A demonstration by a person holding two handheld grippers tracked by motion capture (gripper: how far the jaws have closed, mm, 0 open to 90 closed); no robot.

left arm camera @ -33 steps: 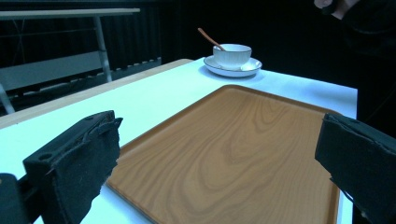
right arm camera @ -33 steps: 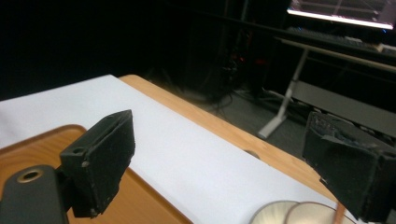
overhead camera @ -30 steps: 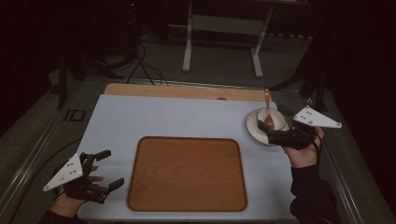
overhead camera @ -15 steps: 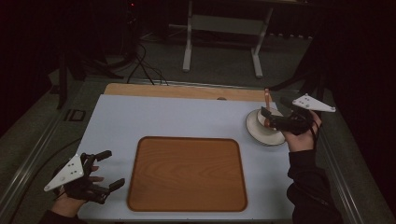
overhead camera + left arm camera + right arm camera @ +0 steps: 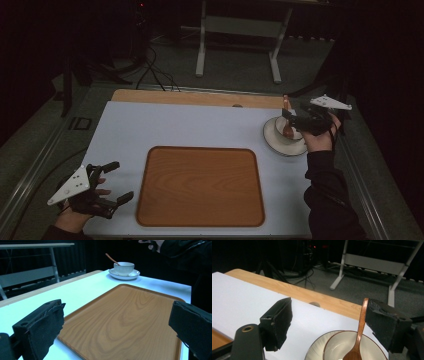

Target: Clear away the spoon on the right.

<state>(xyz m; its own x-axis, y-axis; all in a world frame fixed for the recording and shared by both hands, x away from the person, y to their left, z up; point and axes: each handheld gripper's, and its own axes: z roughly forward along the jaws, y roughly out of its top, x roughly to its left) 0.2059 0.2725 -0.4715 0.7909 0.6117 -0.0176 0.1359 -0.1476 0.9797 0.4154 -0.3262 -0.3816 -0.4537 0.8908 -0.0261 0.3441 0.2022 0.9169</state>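
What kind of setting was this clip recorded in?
Probably a dim lab or recording studio, not a home: a white-topped work table stands on grey carpet with loose black cables and a grey metal table frame behind it, all against darkness.

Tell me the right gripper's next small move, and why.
Probably close the right gripper on the wooden spoon: its open jaws stand above the cup, and the spoon's handle rises between them, next to one jaw.
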